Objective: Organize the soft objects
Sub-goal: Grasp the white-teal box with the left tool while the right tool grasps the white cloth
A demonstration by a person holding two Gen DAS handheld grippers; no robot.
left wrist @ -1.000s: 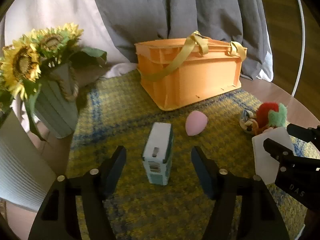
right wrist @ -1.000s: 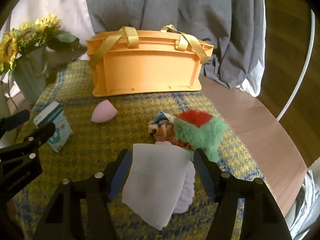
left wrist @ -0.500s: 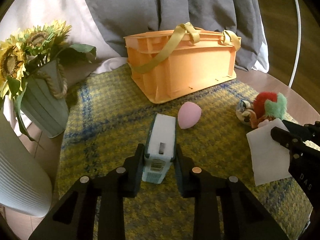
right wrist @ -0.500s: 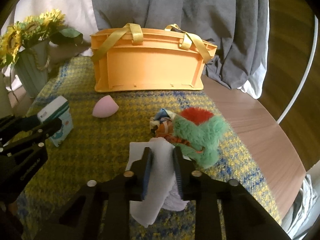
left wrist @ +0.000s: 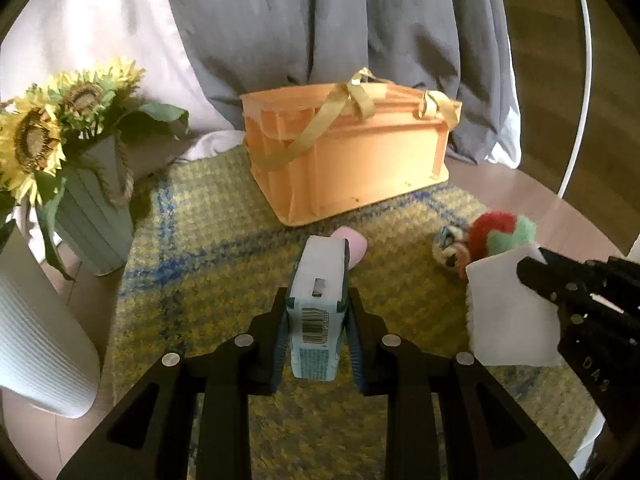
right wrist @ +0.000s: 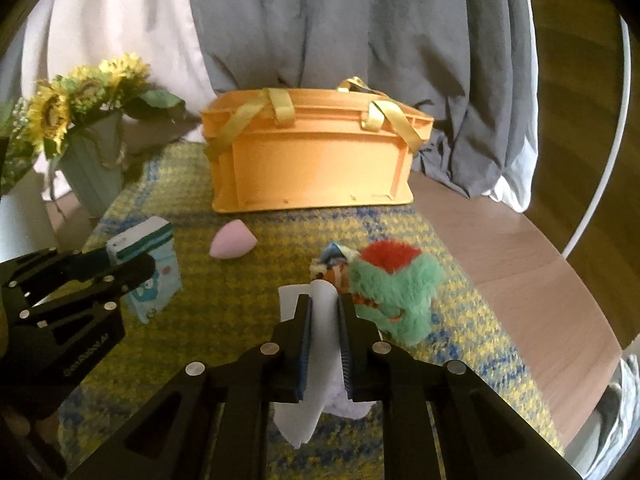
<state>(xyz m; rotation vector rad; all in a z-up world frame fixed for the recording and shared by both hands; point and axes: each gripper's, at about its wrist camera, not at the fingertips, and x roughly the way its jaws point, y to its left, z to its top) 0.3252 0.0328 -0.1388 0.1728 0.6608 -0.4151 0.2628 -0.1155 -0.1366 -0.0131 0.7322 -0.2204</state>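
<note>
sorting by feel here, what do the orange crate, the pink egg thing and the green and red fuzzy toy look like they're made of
Orange crate: rigid moulded plastic, matte, judging by its ribs and rim; its yellow handles look like woven ribbon.
Pink egg: probably soft foam, smooth and matte with no shine or seams.
Fuzzy toy: plush synthetic fur, with long loose fibres at its edges.
</note>
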